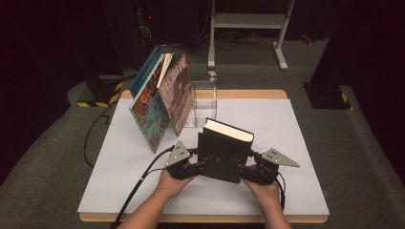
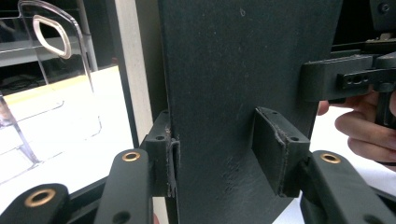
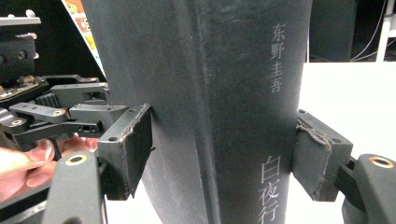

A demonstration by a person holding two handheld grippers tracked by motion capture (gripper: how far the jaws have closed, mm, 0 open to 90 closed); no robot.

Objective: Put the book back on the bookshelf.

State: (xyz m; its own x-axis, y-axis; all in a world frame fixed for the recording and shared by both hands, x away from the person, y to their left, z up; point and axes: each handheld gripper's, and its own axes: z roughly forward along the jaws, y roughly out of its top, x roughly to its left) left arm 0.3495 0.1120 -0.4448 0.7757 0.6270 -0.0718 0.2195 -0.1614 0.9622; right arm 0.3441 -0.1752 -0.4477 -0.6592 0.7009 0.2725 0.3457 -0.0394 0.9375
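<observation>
Both sets of jaws pinch the thick black hardcover book (image 1: pixel 224 150): left gripper (image 1: pixel 199 164) on its fore edge, right gripper (image 1: pixel 239 167) across the spine. Book held upright, front-centre of the white table (image 1: pixel 286 143). Mid-carry, I'd say; next: stand it beside the leaning picture books (image 1: pixel 162 102) at the clear acrylic bookend (image 1: pixel 205 102)

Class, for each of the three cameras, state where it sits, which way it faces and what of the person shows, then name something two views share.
High view: above the person's side, facing forward and down on the table; forearms, left gripper and right gripper hold the black book.
Left gripper view: rides the left gripper, facing the book's cover; the other hand shows.
Right gripper view: rides the right gripper, facing the spine; a hand shows.
Shared: all show the black book.
</observation>
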